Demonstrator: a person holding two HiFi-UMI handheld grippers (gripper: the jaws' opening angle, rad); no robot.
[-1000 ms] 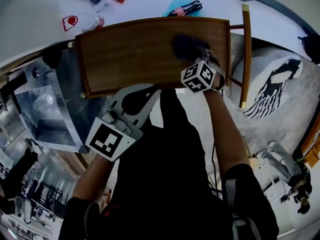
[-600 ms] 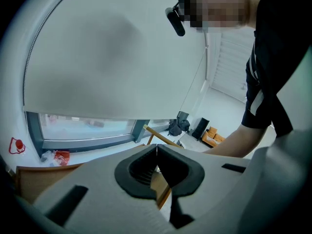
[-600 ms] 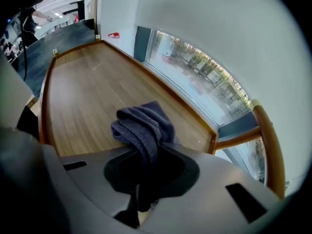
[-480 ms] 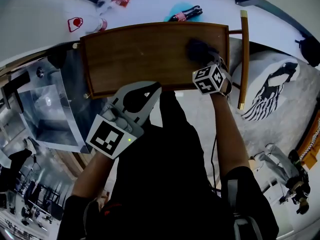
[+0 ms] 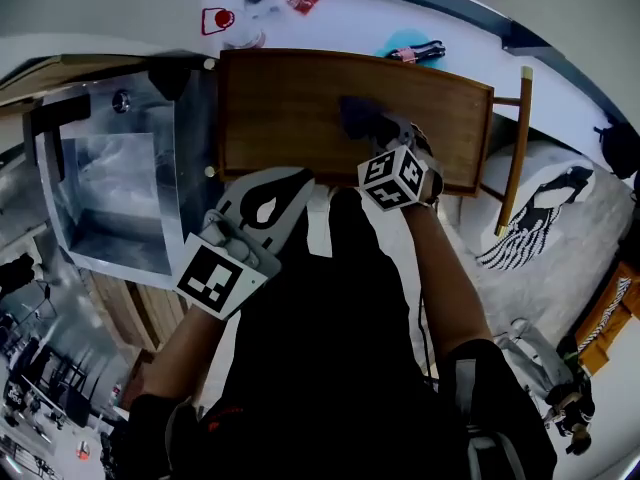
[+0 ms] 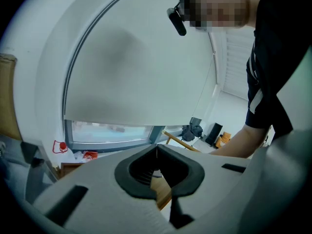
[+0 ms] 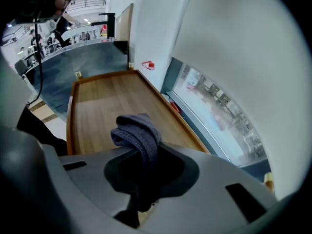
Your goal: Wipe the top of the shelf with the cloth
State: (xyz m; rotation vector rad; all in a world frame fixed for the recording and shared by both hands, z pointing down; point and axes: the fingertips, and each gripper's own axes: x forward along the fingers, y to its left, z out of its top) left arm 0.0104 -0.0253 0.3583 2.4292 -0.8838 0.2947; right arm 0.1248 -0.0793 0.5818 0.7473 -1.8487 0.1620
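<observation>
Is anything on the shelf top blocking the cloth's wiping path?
Nothing visible does. The right gripper is shut on the cloth over the shelf top, and the wood ahead of it lies bare to its far end.

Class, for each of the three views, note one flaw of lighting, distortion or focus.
Head view: the fisheye bows the edges of the shelf. Left gripper view: dark vignetting rings the corners. Right gripper view: the window looks washed out, while the cloth is sharp.
</observation>
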